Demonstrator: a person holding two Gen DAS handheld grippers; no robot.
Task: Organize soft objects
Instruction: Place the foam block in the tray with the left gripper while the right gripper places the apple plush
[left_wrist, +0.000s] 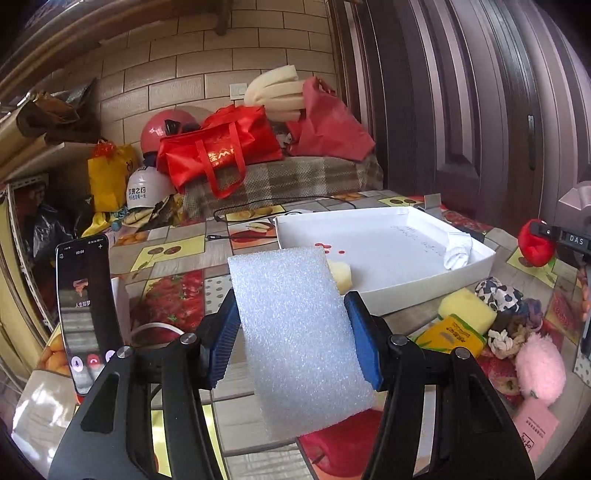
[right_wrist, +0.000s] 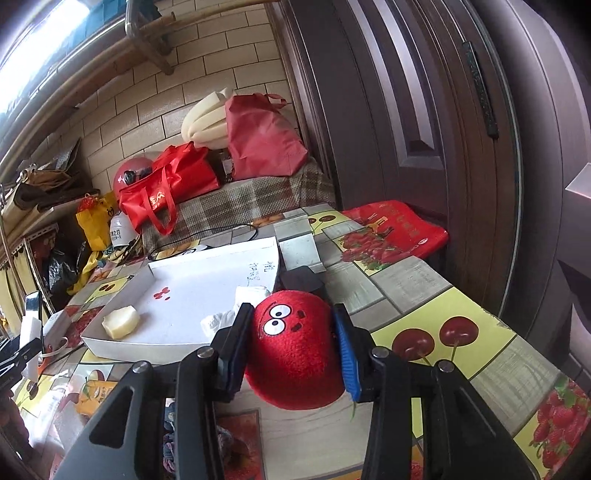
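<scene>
My left gripper (left_wrist: 291, 332) is shut on a white foam sheet (left_wrist: 295, 332), lifted above the table and tilted, short of the white tray (left_wrist: 476, 266). My right gripper (right_wrist: 291, 343) is shut on a red plush ball with cartoon eyes (right_wrist: 295, 347), held beside the tray (right_wrist: 147, 350); the same ball (left_wrist: 533, 242) shows at the right edge of the left wrist view. In the tray lie a pale yellow sponge piece (right_wrist: 121, 323) and a white cloth (right_wrist: 229, 314). A yellow sponge (left_wrist: 467, 308), a patterned cloth (left_wrist: 498, 293), a knotted rope toy (left_wrist: 504, 341) and a pink fluffy toy (left_wrist: 539, 369) lie on the table.
A phone (left_wrist: 86, 317) stands upright at the left on the fruit-print tablecloth (right_wrist: 424, 288). A black cable (left_wrist: 258, 206) runs behind the tray. A bench with red bags (left_wrist: 221, 147) and helmets stands beyond. A dark door (right_wrist: 424, 129) is on the right.
</scene>
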